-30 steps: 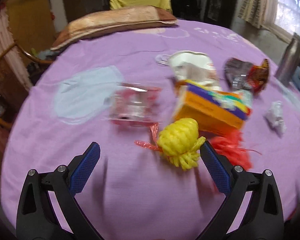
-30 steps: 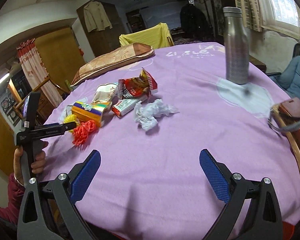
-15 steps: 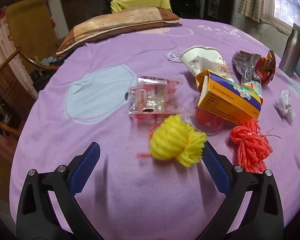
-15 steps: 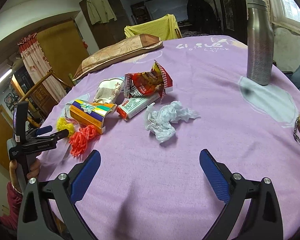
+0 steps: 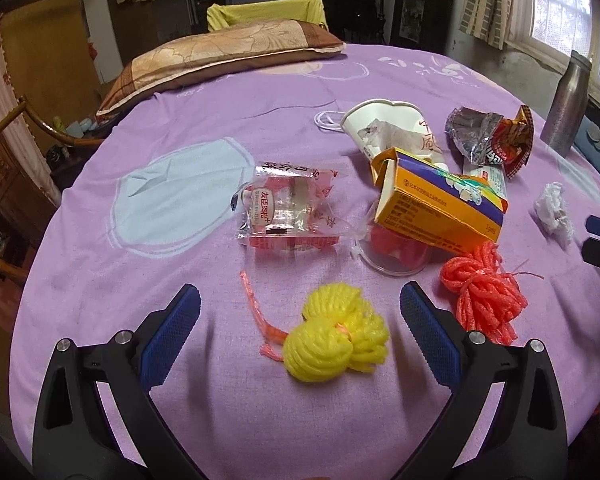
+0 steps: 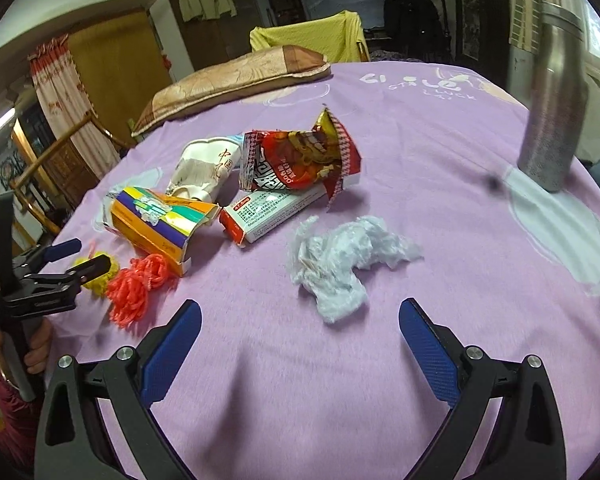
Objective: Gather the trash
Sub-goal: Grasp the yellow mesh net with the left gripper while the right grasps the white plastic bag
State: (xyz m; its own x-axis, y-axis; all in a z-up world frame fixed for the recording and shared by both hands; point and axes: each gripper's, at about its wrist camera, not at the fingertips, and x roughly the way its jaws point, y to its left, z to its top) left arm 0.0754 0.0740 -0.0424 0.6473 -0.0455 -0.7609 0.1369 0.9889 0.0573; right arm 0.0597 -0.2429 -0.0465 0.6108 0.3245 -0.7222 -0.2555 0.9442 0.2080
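Note:
Trash lies on a purple tablecloth (image 5: 180,320). My left gripper (image 5: 300,332) is open, with a yellow foam net (image 5: 336,340) lying on the cloth between its fingers. Nearby are a red foam net (image 5: 480,300), an orange carton (image 5: 440,204), a clear snack packet (image 5: 288,212), a plastic cup (image 5: 396,252) and a paper cup (image 5: 392,128). My right gripper (image 6: 300,340) is open and empty, just short of a crumpled white tissue (image 6: 340,264). Beyond it lie a red snack bag (image 6: 300,160) and a small white box (image 6: 268,212).
A steel bottle (image 6: 552,108) stands at the right on the cloth. A brown pillow (image 5: 220,56) lies at the far edge. Wooden chairs (image 5: 4,152) stand to the left. My left gripper shows at the left of the right wrist view (image 6: 76,264).
My left gripper has moved so the yellow foam net now lies between its fingers. My right gripper has come closer to the crumpled tissue. Both stay open.

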